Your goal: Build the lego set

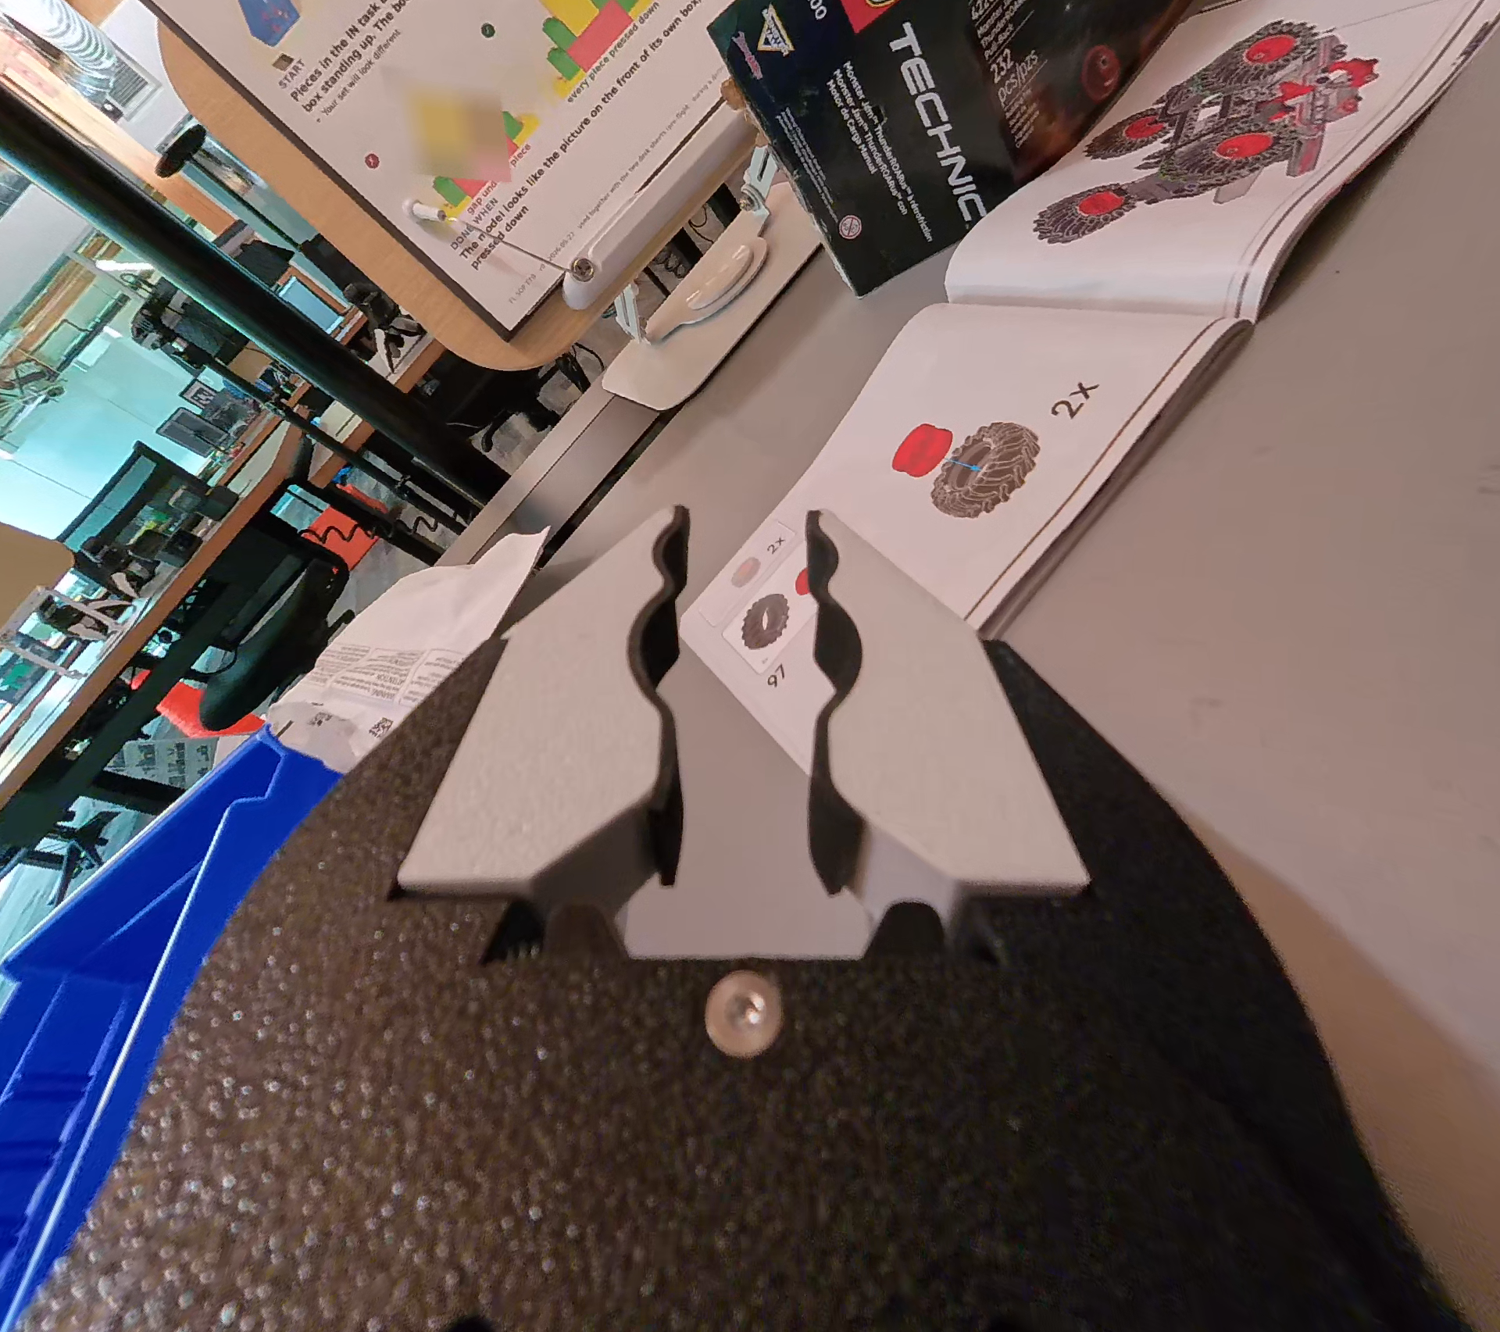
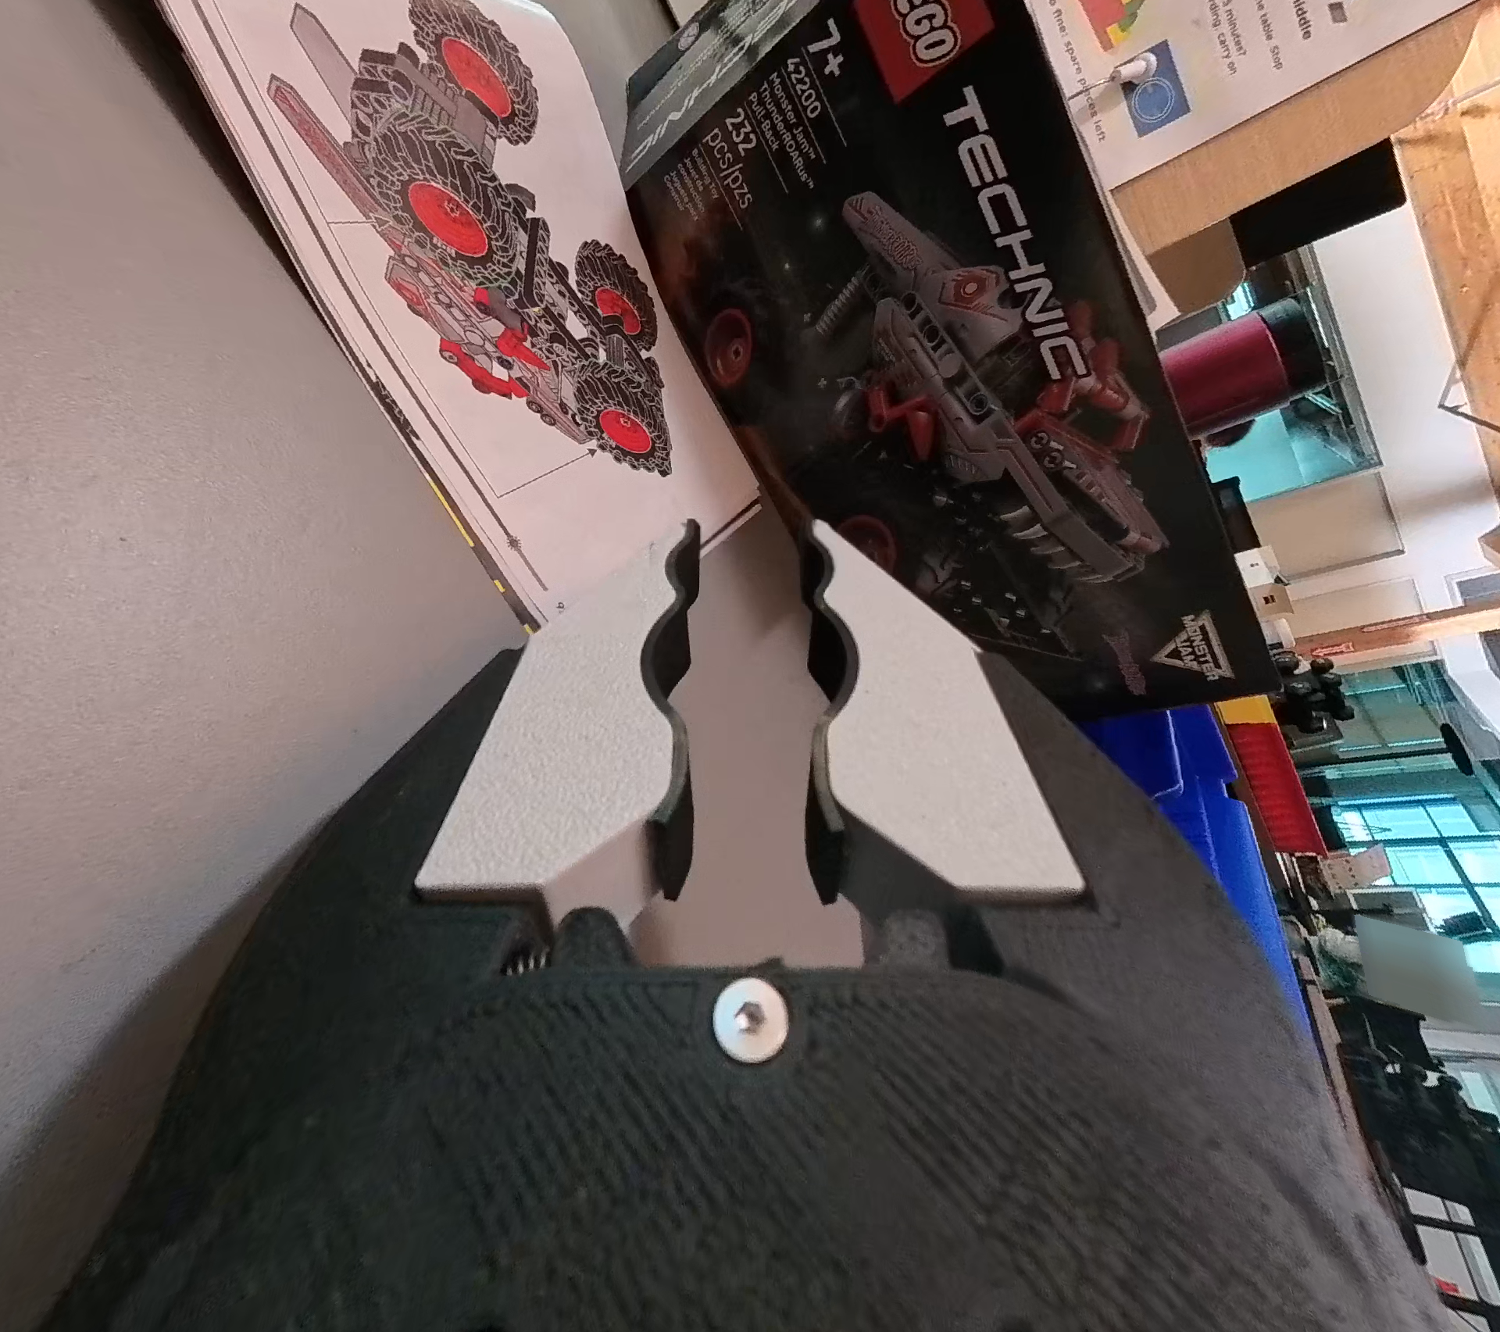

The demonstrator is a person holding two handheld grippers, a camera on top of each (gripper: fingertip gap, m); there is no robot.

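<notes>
An open instruction booklet (image 1: 1079, 351) lies on the grey table, showing a wheel step and a truck drawing; it also shows in the right wrist view (image 2: 390, 173). The dark set box (image 1: 958, 75) stands upright behind it, and in the right wrist view (image 2: 958, 335). My left gripper (image 1: 747, 530) is open and empty, held low over the near edge of the booklet. My right gripper (image 2: 751, 538) is open and empty, pointing at the gap between booklet and box. No loose pieces show in either view.
A blue bin (image 1: 138, 911) sits at my left gripper's left, with a torn white paper bag (image 1: 414, 627) beside it. Another blue bin (image 2: 1201, 806) shows right of the box. A white instruction board (image 1: 454, 35) stands on a holder behind the table.
</notes>
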